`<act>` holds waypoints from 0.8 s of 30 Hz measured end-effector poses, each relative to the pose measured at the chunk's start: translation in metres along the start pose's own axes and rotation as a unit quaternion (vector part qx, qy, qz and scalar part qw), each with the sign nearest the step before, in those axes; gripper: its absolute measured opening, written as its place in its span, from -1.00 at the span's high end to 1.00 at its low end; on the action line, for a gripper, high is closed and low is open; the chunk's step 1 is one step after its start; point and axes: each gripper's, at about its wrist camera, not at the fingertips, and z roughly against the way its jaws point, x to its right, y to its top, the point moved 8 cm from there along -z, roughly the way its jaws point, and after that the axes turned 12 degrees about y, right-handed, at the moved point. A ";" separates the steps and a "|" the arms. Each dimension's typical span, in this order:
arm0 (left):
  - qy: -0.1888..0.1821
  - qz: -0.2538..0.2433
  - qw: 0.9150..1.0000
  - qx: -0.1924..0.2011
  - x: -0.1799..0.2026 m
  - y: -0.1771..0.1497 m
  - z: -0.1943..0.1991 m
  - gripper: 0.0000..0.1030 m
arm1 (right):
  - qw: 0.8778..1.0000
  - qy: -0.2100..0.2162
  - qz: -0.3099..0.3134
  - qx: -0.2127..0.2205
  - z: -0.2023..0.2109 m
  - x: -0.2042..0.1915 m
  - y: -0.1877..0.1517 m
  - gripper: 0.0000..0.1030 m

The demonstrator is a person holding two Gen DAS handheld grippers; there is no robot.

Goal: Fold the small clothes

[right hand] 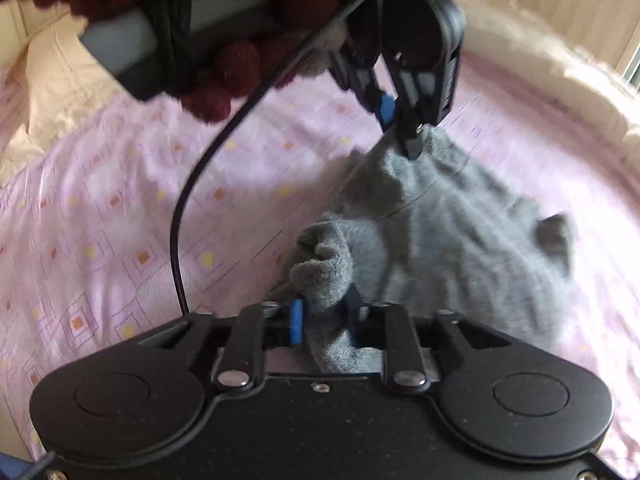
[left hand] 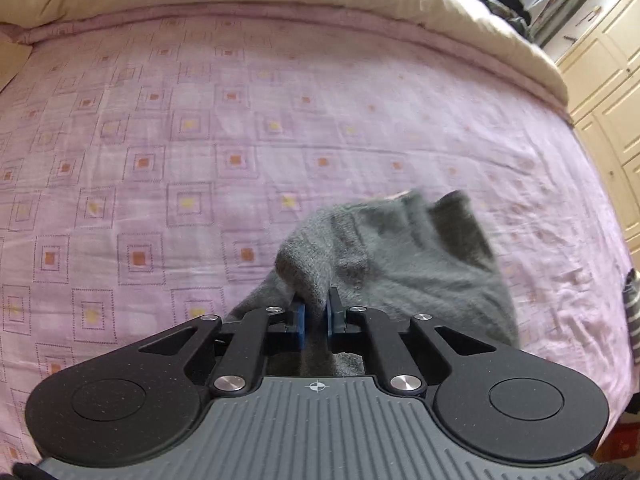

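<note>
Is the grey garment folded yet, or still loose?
Loose: the grey garment hangs bunched between the left gripper and right gripper, both pinching it above the bedspread.

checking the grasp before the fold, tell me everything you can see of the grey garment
The grey garment is a small, soft, fuzzy knit, plain grey, rumpled rather than flat. Both claws pinch it: the left claw is shut on one bunched edge, and the right claw is shut on another bunched edge. The fabric hangs between them, lifted at the grips, its lower part draping toward the pink patterned bedspread. Its exact type is unclear.
</note>
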 end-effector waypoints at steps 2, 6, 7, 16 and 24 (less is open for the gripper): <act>0.026 -0.001 0.999 -0.021 -0.010 -0.006 -0.017 0.74 | 0.999 0.032 -0.024 0.005 -0.004 0.000 -0.003 -0.20; 0.049 0.042 0.998 0.003 -0.027 -0.010 -0.009 0.48 | 0.994 0.068 -0.056 0.059 0.033 0.010 -0.004 -0.36; 0.052 0.048 0.997 0.022 -0.030 -0.011 0.000 0.46 | 0.993 0.069 -0.070 0.072 0.044 0.017 -0.006 -0.49; 0.019 -0.003 0.995 0.097 0.029 -0.040 0.065 0.27 | 0.966 -0.005 -0.237 0.102 0.095 0.103 -0.056 -0.51; -0.016 -0.051 0.996 0.066 0.084 -0.087 0.034 0.27 | 0.949 -0.053 -0.296 0.096 0.104 0.142 -0.087 -0.51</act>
